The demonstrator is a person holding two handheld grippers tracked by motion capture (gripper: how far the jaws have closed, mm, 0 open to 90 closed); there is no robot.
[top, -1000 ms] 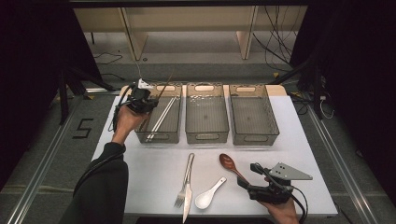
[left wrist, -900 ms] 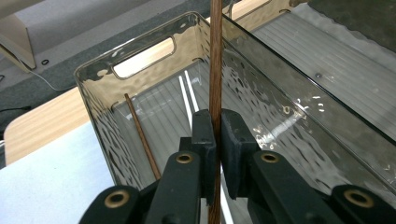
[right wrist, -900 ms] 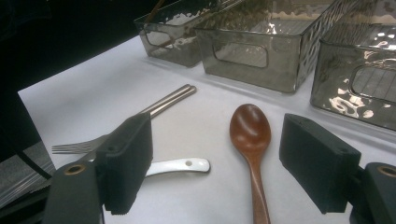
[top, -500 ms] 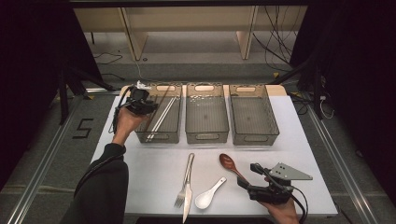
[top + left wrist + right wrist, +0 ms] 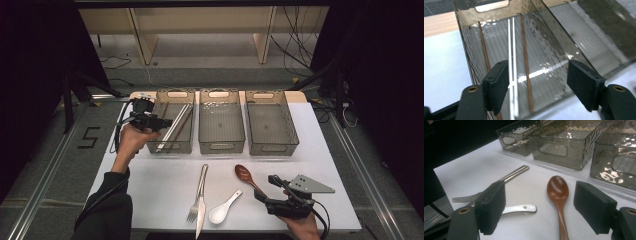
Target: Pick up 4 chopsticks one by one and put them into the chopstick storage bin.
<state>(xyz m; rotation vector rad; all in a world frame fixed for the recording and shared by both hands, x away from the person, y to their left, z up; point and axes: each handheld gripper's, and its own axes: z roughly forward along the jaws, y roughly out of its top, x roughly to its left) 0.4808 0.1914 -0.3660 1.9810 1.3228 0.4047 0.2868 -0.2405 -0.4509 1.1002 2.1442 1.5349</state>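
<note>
While the left gripper [image 5: 161,121] fingers have just opened above chopsticks [image 5: 512,62], right gripper [image 5: 539,210] gapes wide.

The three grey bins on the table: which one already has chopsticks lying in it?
The left bin, next to the left gripper, holds white and brown chopsticks. The middle bin and right bin hold none.

glossy wooden spoon [image 5: 557,191] – smoky clear plastic bin [image 5: 554,50] – matt white table [image 5: 165,185].
</note>
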